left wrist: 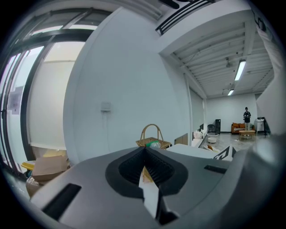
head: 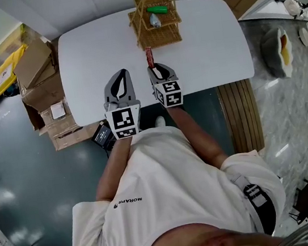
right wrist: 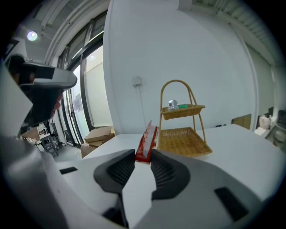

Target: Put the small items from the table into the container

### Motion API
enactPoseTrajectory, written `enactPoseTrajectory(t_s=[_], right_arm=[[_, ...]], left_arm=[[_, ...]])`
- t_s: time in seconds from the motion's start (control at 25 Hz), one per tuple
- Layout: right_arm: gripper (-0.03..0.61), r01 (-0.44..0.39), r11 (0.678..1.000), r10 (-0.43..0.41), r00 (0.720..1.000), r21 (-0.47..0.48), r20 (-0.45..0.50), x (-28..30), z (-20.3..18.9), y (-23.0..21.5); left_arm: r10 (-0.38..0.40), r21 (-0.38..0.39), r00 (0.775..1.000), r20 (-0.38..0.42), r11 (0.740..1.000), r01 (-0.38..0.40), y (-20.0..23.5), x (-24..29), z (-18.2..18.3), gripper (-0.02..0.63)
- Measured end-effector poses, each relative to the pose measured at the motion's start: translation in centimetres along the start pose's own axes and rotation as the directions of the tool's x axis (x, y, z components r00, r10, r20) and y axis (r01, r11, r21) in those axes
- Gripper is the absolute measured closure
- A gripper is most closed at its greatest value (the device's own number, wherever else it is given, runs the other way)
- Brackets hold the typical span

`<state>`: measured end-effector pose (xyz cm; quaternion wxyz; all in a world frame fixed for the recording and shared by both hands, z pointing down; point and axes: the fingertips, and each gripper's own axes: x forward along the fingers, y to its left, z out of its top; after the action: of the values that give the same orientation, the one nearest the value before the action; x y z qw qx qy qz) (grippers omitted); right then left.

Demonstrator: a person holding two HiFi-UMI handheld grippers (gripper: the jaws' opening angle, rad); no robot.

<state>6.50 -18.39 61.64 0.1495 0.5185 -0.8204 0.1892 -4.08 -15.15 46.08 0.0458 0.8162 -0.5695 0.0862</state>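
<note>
Table (head: pixel 207 54) white, rounded; floor (head: pixel 12 169) grey

Open office lounge — white table (head: pixel 207 54), cardboard boxes (head: pixel 33 66), distant orange sofa (left wrist: pixel 238 128).

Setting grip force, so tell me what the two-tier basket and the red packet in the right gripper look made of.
Two-tier basket: woven wicker or rattan, matte tan; open weave and bent-cane handle show.
Red packet: thin glossy wrapper, probably plastic film; sheen and flat edge suggest it.
</note>
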Motion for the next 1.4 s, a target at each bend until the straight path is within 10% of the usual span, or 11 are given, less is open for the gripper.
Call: enactPoseTrajectory(t_s=[1.4], right_arm=[[0.459, 0.035, 0.998, -0.045, 0.965, 0.046, 0.257, -5.7, 13.4, -3.1]], left_arm=[[-0.034, 0.017, 0.999, 0.019, 0.999, 0.034, -1.4, -0.7, 0.8, 0.611]])
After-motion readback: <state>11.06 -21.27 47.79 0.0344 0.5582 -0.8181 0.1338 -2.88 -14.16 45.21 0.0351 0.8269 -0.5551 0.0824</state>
